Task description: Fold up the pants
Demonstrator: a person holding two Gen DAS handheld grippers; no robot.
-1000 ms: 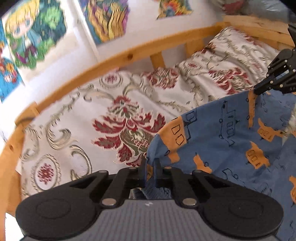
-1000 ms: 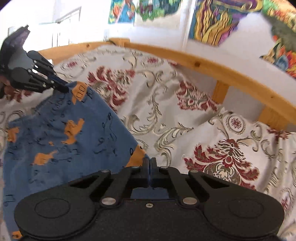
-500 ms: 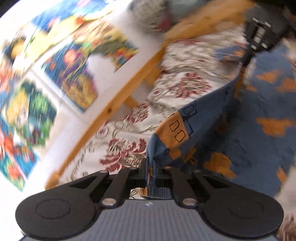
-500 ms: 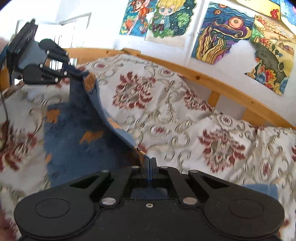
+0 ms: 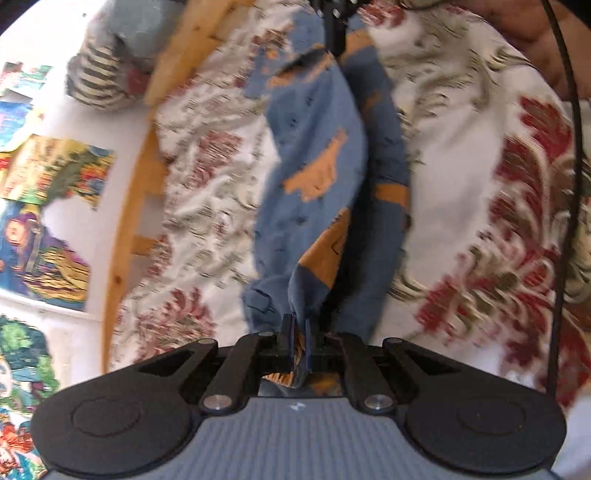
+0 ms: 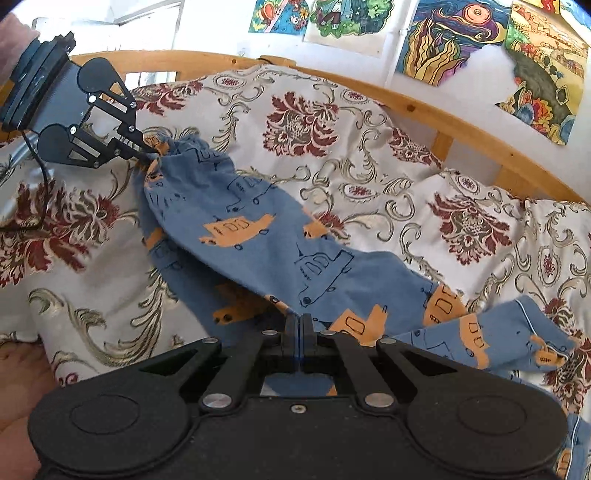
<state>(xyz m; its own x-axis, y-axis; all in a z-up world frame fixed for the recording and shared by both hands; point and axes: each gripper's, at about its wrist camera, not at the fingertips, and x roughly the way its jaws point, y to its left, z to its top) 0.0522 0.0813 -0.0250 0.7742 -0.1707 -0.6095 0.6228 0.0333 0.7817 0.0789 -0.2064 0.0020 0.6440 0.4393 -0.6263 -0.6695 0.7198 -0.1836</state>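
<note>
Since the frame a second ago, both grippers have swung apart from their side-by-side hold and the pants now hang stretched in a long band between them, instead of lying spread wide on the bed; left wrist view is motion-blurred.

Bed (image 6: 369, 177): covered with a cream bedspread printed with dark red floral medallions and olive scrolls. Wooden bed rail (image 6: 443, 122) curves along the far side; in the left wrist view it sits at the left edge (image 5: 122, 236).

Wall behind the rail: colourful drawings (image 6: 454, 33) pinned up, also seen at left in the left wrist view (image 5: 44, 206).

Pants (image 6: 280, 258): blue with orange vehicle prints and dark line drawings. Bunched lengthwise, raised at both held ends, middle sagging toward the bedspread. A loose blue end with a white-piped edge (image 6: 517, 339) lies on the bedspread at lower right. In the left wrist view the pants (image 5: 317, 155) run straight away from the camera to the other gripper.

Left gripper (image 5: 298, 345): clamped on a fold of the pants, fabric visibly pinched between the fingers. From the right wrist view it is at upper left (image 6: 149, 153), holding a gathered tip of the fabric above the bedspread.

Right gripper (image 6: 299, 326): fingers pressed together on the near edge of the pants. In the left wrist view only its tip shows at the top (image 5: 336, 40), blurred.

Striped and grey cloth (image 5: 110, 55) is draped over the rail end.
</note>
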